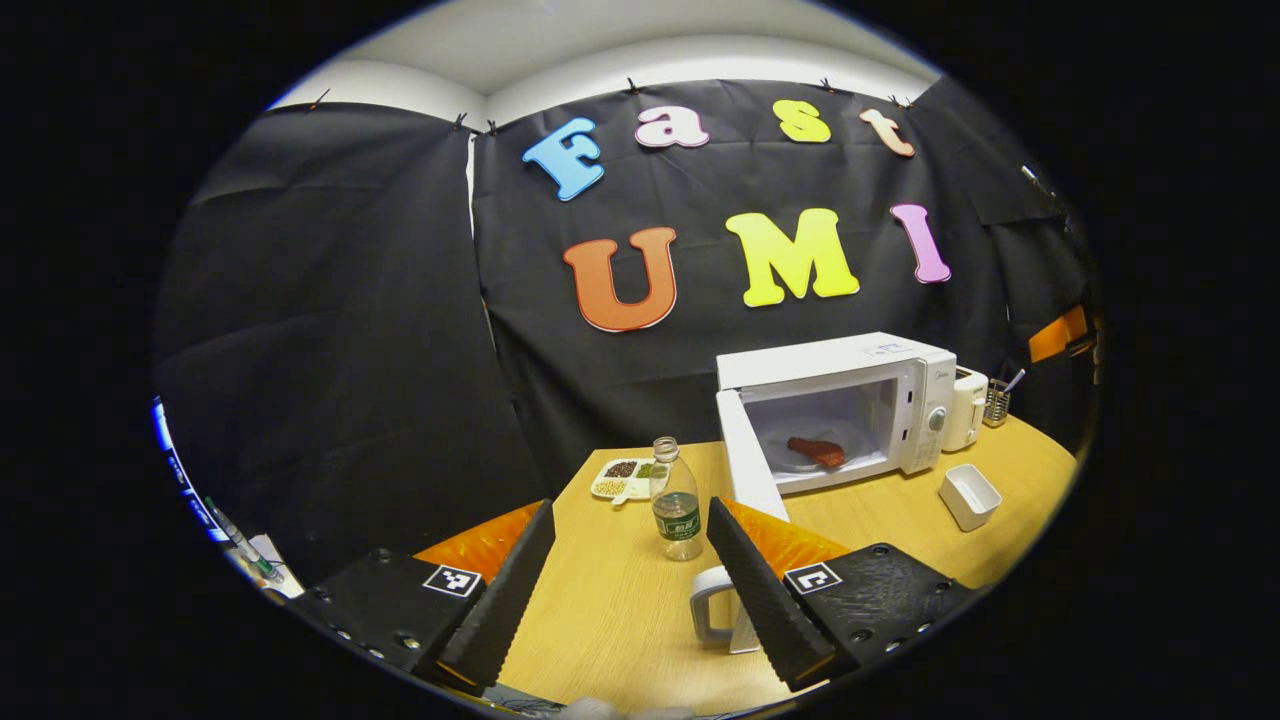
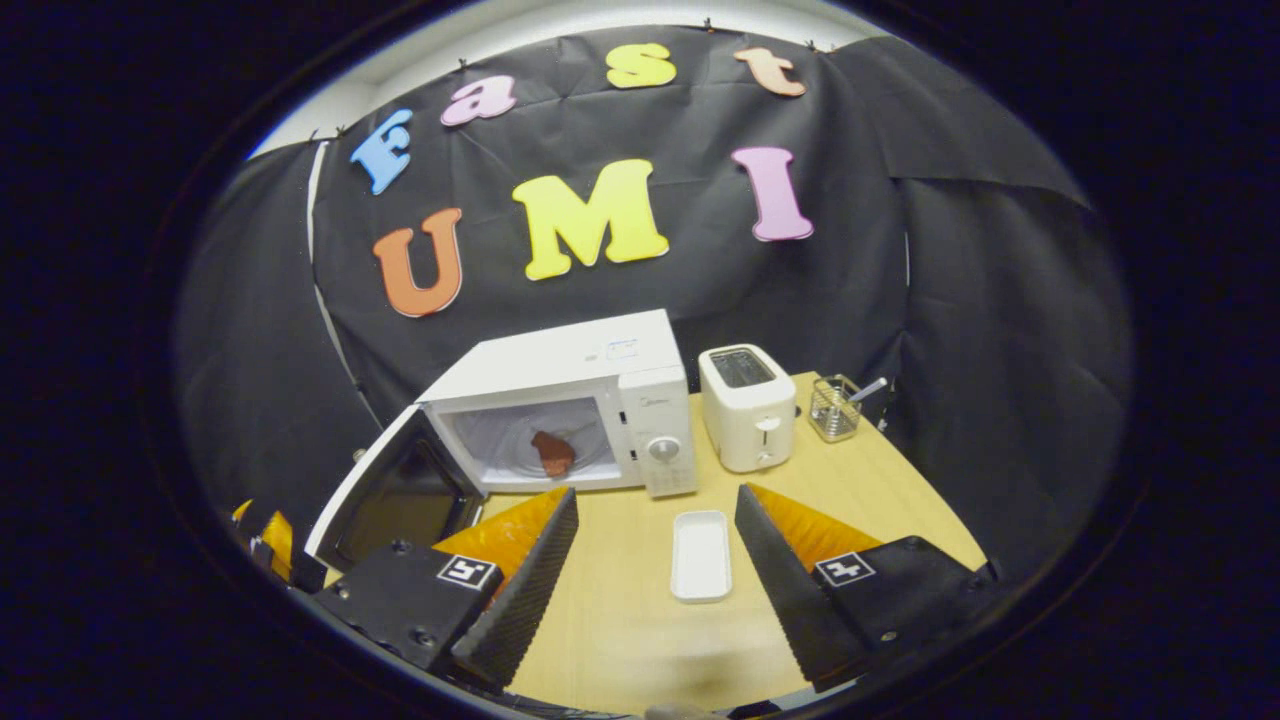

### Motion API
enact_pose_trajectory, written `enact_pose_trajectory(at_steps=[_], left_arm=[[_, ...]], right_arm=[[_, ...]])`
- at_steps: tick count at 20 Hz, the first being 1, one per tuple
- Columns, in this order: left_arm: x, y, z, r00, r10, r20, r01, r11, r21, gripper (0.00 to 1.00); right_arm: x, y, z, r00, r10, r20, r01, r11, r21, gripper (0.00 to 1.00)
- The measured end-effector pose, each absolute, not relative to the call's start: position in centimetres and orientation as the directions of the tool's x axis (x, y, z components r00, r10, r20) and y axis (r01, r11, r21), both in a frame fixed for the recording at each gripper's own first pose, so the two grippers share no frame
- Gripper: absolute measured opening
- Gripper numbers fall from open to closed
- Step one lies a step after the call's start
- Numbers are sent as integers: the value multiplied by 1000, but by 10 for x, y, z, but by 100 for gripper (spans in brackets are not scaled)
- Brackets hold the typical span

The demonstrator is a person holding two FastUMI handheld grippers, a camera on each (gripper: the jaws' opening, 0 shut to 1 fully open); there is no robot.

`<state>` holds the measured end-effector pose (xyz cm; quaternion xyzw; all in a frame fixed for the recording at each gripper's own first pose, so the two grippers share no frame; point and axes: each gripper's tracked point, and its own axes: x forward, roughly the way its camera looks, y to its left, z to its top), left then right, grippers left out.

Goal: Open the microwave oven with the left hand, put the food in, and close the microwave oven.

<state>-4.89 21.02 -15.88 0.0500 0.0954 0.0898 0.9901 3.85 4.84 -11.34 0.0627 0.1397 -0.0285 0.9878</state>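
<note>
- The white microwave oven is seen at the back of the wooden table with its door swung wide to the left.
- A reddish-brown piece of food is seen lying inside the cavity on the glass turntable; what kind of food it is cannot be made out.
- The left gripper is held released, fingers spread apart over the table with nothing between them except a plastic water bottle standing farther off.
- A white mug is partly hidden behind the left gripper's right finger.
- The right gripper is likewise held apart and grasps nothing; a white rectangular tray is seen on the table between its fingers.
- A white toaster stands just beside the microwave, with a wire holder near it.
- A divided dish of beans lies behind the bottle, its contents too small to tell precisely.
</note>
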Motion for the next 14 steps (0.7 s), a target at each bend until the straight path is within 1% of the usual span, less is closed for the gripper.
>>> enact_pose_trajectory(at_steps=[1,2,3,5,6,7,8,9,10,13,14], left_arm=[[-48,212,-162,965,190,-182,-171,978,117,94],[-46,213,-165,964,186,-188,-168,980,110,94],[-45,213,-170,964,184,-194,-167,981,99,94],[-47,214,-181,958,183,-222,-174,983,59,88],[-47,215,-184,955,190,-226,-186,982,36,58],[-46,219,-187,953,205,-222,-206,978,22,37],[-44,223,-191,952,216,-217,-219,976,11,17],[-43,225,-200,947,224,-232,-229,973,5,24],[-43,226,-208,943,225,-247,-231,973,5,0],[-43,230,-221,937,225,-266,-231,973,8,0],[-43,231,-225,936,228,-268,-232,973,16,0]], right_arm=[[32,40,-111,960,-55,-276,90,989,116,100],[24,34,-110,960,-63,-274,98,988,119,90],[18,29,-108,961,-69,-267,104,987,120,100],[8,22,-107,962,-73,-262,108,987,119,100],[4,17,-106,962,-84,-261,118,986,116,100],[0,15,-106,960,-88,-265,122,986,117,90],[-4,12,-107,958,-92,-272,129,984,122,100],[-6,8,-108,956,-95,-276,134,983,127,100],[-8,5,-108,954,-102,-281,143,982,127,100],[-16,-6,-106,951,-124,-284,166,977,130,100],[-18,-7,-106,950,-128,-286,171,977,131,91]])
